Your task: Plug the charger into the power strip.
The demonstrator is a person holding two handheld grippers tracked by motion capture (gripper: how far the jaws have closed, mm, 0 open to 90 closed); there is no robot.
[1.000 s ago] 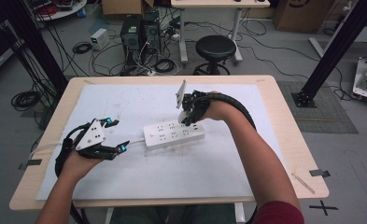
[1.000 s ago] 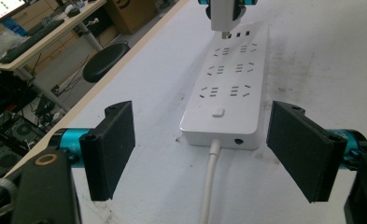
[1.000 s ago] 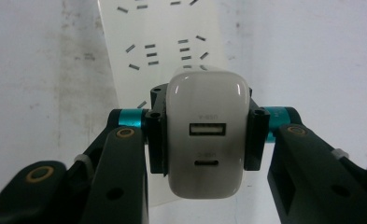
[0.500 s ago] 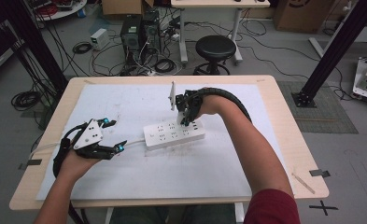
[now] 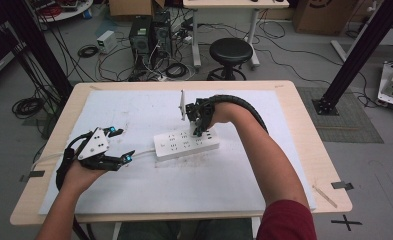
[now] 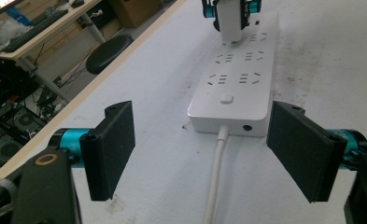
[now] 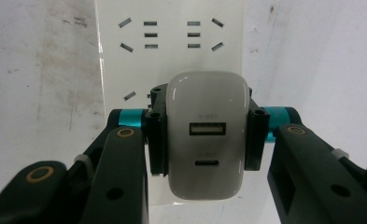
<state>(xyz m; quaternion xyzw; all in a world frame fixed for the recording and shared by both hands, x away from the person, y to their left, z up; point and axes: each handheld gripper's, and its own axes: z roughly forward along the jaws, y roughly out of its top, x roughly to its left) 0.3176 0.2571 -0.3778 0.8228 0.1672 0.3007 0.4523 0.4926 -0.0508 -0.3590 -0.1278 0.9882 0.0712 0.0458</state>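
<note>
A white charger (image 7: 206, 140) is clamped between the fingers (image 7: 157, 140) of the right gripper (image 5: 198, 131), gripped by its two flat sides with its port face turned toward the gripper's camera, and it is held directly above the white power strip (image 5: 186, 143), at or just over the sockets; contact cannot be told. The power strip is laid on the white mat covering the bench (image 5: 304, 125), near its middle. The left gripper (image 6: 204, 154) is held at the strip's cable end with its fingers (image 6: 113, 140) spread apart and nothing gripped, the cable (image 6: 216, 177) running between them.
</note>
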